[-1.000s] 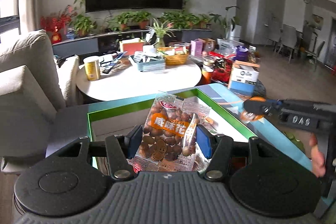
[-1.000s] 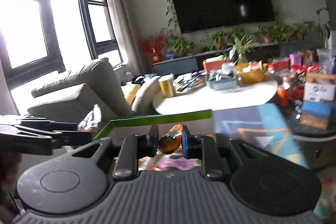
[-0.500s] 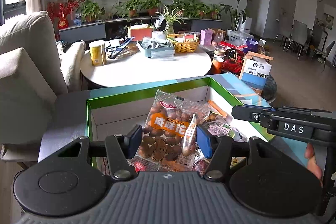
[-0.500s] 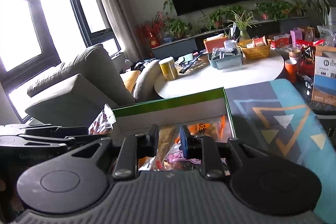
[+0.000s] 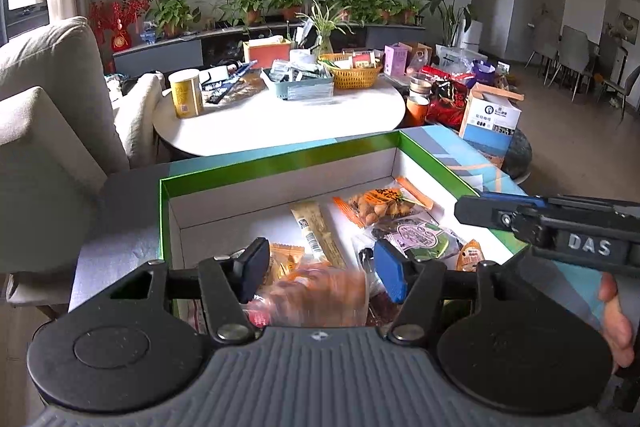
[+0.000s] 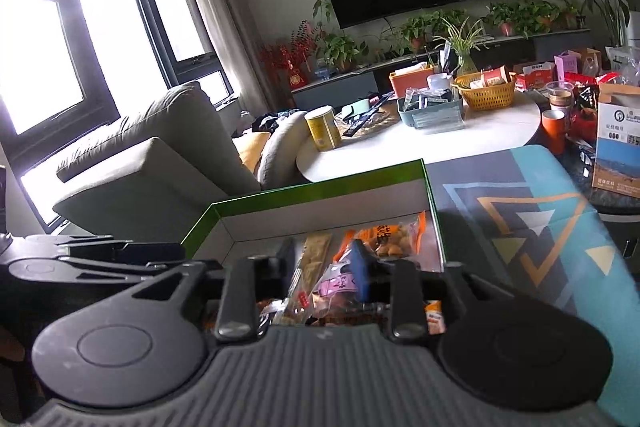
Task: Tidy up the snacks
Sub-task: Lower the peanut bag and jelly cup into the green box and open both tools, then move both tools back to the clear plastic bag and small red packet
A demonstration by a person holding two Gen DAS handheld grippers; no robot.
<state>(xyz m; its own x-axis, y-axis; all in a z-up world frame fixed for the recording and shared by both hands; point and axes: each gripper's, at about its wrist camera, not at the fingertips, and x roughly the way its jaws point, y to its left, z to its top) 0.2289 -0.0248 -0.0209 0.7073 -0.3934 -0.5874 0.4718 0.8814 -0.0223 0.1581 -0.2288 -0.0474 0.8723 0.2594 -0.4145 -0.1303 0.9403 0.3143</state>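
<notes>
Evidently my left hand-held gripper (image 5: 318, 277), jaws now apart, has just let the peanut packet (image 5: 316, 297) drop blurred into the green box (image 5: 280, 169); this snack counts as stowed.

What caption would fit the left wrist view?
Left gripper over a green-rimmed box of snacks, a blurred peanut bag between its fingers.

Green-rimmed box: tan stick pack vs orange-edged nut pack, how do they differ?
Shape: the tan stick pack is long and narrow; the orange-edged nut pack is wider and shorter.
Wrapper: the stick pack is opaque tan; the nut pack is clear with orange borders, nuts showing.
Place: the nut pack lies nearer the right wall of the box.
Both lie flat on the box floor.
</notes>
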